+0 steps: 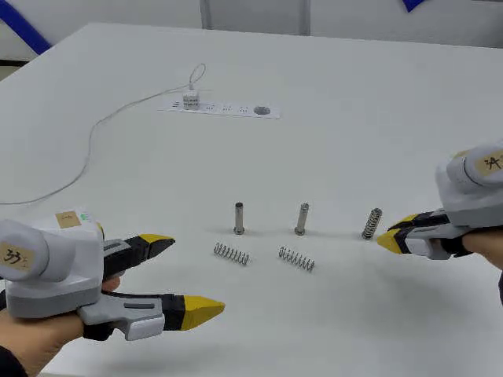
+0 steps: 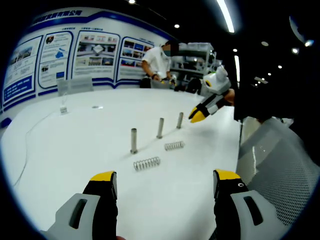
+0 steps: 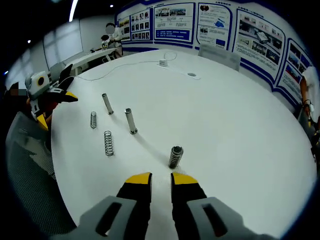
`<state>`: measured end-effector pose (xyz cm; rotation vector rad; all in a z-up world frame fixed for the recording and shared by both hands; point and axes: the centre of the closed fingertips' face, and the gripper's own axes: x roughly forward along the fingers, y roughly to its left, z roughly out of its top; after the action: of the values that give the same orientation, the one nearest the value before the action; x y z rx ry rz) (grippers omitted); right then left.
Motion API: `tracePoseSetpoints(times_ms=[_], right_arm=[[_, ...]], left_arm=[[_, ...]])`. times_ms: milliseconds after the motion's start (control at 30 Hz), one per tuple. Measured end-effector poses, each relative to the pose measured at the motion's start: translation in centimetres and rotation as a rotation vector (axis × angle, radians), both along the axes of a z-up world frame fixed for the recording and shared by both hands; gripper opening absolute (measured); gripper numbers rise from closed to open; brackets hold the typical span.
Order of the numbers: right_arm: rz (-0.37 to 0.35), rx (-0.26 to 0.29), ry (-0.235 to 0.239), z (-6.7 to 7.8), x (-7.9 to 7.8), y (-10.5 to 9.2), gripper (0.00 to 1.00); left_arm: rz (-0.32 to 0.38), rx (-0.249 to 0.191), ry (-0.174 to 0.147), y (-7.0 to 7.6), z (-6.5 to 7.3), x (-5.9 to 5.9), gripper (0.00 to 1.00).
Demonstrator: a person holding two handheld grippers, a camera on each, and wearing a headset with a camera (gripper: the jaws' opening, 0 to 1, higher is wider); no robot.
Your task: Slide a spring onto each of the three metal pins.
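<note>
One of three done: sprung pin (image 3: 175,156) stands just ahead of right gripper (image 3: 161,179), jaws nearly closed on nothing. Two bare pins (image 2: 134,140) and two loose springs (image 2: 147,163) remain, ahead of left gripper (image 2: 165,176), jaws spread wide, empty.

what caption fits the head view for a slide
One spring stands fitted at right; two bare pins and two loose springs sit between the open left gripper and the right gripper.
</note>
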<state>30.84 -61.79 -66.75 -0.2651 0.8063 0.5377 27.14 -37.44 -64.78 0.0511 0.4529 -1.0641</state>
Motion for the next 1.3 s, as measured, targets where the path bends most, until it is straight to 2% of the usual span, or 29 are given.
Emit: tracePoseSetpoints(times_ms=[233, 467, 933, 1300], right_arm=[[0.056, 0.005, 0.007, -0.2, -0.9, 2.2, 0.16], [0.124, 0.003, 0.009, -0.1, -1.1, 4.7, 0.16], [0.249, -0.016, 0.003, 0.2, -0.2, 9.0, 0.16], [0.331, -0.032, 0.018, -0.3, 0.9, 12.4, 0.16]], left_arm=[[0.002, -0.001, -0.001, 0.0, 0.0, 0.0, 0.8], [0.003, 0.001, -0.003, 0.0, 0.1, 0.0, 0.8], [0.004, 0.002, -0.005, 0.0, 0.1, 0.0, 0.8], [0.003, 0.005, -0.005, 0.0, 0.0, 0.0, 0.8]])
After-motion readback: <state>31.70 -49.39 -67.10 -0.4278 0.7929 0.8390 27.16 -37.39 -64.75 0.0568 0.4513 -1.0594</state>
